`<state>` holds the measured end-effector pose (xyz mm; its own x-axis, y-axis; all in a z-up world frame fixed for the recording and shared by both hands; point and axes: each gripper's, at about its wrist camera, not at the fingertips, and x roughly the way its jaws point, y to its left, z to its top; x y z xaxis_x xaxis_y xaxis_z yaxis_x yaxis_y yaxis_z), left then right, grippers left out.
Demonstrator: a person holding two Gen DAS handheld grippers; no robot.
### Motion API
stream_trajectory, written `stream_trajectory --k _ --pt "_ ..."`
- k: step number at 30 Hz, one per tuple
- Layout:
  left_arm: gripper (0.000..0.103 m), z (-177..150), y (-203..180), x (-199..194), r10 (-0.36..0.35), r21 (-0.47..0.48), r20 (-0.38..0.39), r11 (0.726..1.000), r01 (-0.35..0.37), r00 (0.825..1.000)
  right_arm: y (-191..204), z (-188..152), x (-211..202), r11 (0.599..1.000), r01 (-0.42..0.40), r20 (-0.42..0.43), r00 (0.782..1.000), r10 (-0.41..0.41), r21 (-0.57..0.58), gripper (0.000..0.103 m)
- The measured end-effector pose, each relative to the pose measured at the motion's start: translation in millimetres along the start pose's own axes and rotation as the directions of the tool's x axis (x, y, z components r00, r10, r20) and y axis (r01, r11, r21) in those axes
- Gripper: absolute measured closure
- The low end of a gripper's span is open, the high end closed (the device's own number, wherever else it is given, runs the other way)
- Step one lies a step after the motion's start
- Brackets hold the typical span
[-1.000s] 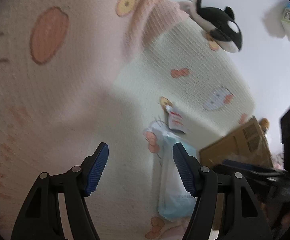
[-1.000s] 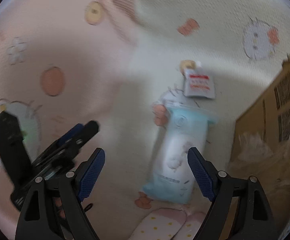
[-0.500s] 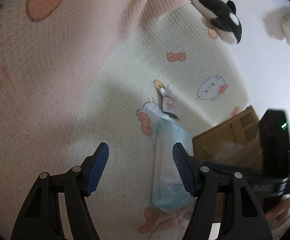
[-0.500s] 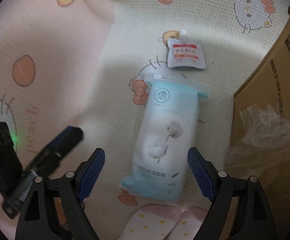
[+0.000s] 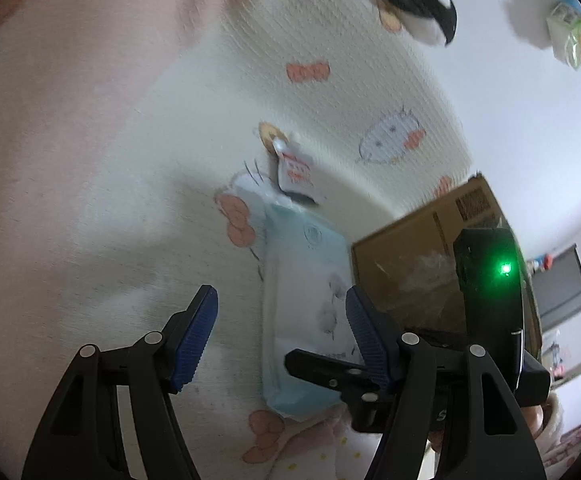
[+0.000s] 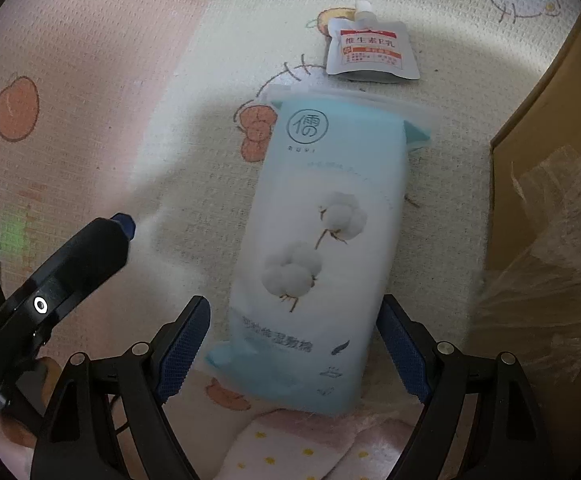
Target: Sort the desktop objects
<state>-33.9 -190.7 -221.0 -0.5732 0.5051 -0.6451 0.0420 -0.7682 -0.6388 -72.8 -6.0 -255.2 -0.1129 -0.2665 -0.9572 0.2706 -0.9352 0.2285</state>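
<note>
A pale blue cotton-pad pack lies flat on the patterned play mat. My right gripper is open, its jaws on either side of the pack's near end, not closed on it. A small white spout pouch lies just beyond the pack. In the left wrist view the pack and pouch lie ahead to the right. My left gripper is open and empty over the mat left of the pack. The right gripper shows at its right.
A cardboard box holding crumpled clear plastic stands right of the pack; it also shows in the left wrist view. An orca plush and a green packet lie far off. Socked feet are at the near edge.
My right gripper has moved forward and down until its open jaws straddle the pack's near end. My left gripper has drifted closer to the pack; both stay open.
</note>
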Motion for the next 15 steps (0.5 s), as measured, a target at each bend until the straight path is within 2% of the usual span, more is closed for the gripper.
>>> stream_trajectory --k 2,6,9,11,13,15 --pt "0.033 -3.5 0.2 6.3 0.003 -0.010 -0.038 1.000 -0.004 0.999 -1.1 -2.7 1.7 1.000 -0.015 -0.004 1.000 0.015 0.007 0.020" --pt "0.033 -11.4 1.4 2.6 0.027 -0.001 -0.044 1.000 -0.027 0.999 2.8 -4.8 3.6 0.998 -0.064 -0.019 0.998 0.064 -0.006 0.020" --pt "0.033 -14.8 6.1 -7.5 0.042 -0.010 -0.017 0.999 -0.042 0.999 6.8 -3.9 3.5 0.996 -0.089 -0.020 0.996 0.089 -0.023 0.020" --pt "0.033 -14.6 12.6 -21.0 0.059 -0.048 0.051 0.997 -0.056 0.997 6.2 -1.8 2.9 0.991 -0.130 -0.011 0.991 0.130 -0.016 0.020" --pt "0.033 -14.0 17.5 -31.1 0.043 -0.070 0.100 0.997 -0.036 0.994 4.8 1.4 2.1 0.987 -0.162 0.008 0.987 0.162 -0.006 0.020" --pt "0.033 -12.9 21.5 -37.7 0.039 -0.081 0.113 0.996 -0.030 0.993 4.3 3.8 1.4 0.980 -0.199 0.033 0.979 0.199 0.000 0.020"
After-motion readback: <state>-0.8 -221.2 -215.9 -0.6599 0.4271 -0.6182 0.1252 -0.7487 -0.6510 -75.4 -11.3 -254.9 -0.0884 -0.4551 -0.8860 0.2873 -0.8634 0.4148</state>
